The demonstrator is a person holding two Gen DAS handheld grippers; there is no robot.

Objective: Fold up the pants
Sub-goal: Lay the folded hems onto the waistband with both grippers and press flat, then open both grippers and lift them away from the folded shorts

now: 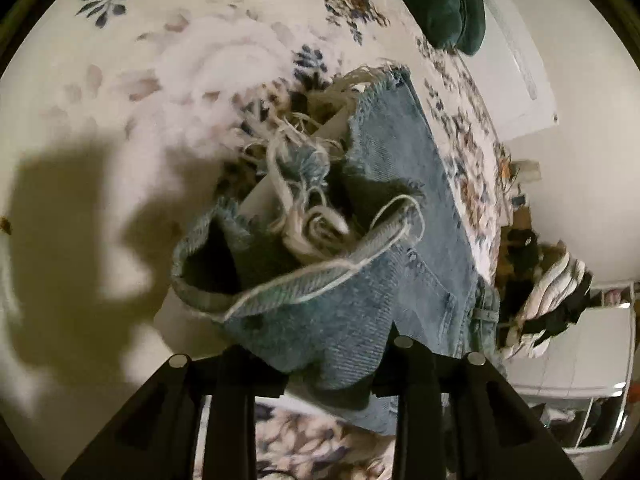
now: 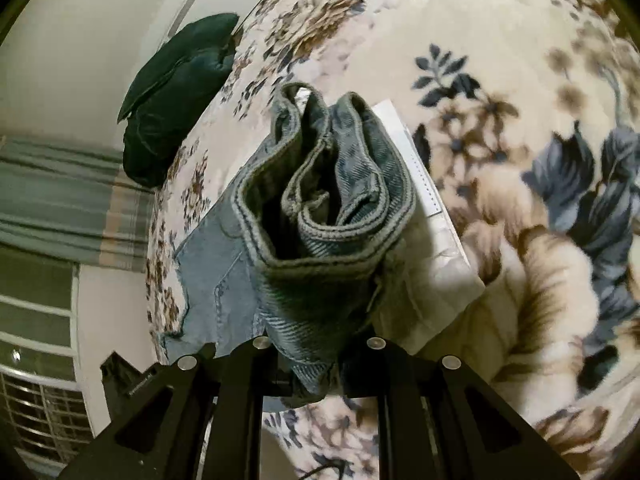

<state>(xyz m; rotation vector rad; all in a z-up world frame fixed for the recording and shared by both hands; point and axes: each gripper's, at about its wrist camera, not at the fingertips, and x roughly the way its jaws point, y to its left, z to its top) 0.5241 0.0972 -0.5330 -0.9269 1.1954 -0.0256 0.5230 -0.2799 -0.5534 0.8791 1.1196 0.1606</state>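
Observation:
The pants are light blue jeans (image 1: 404,216) lying on a floral blanket. My left gripper (image 1: 316,356) is shut on the frayed leg cuffs (image 1: 304,280), held up above the blanket with white threads hanging loose. My right gripper (image 2: 316,344) is shut on the bunched waistband end of the jeans (image 2: 320,216), lifted off the bed. Under the denim a white pocket lining or sheet (image 2: 424,264) shows. The rest of the jeans (image 2: 216,272) lies flat on the bed.
The floral blanket (image 1: 120,120) covers the bed (image 2: 520,120). A dark green pillow (image 2: 176,92) sits at the bed's edge; it also shows in the left wrist view (image 1: 448,0). A pile of clothes (image 1: 548,300) and white shelving lie beyond the bed.

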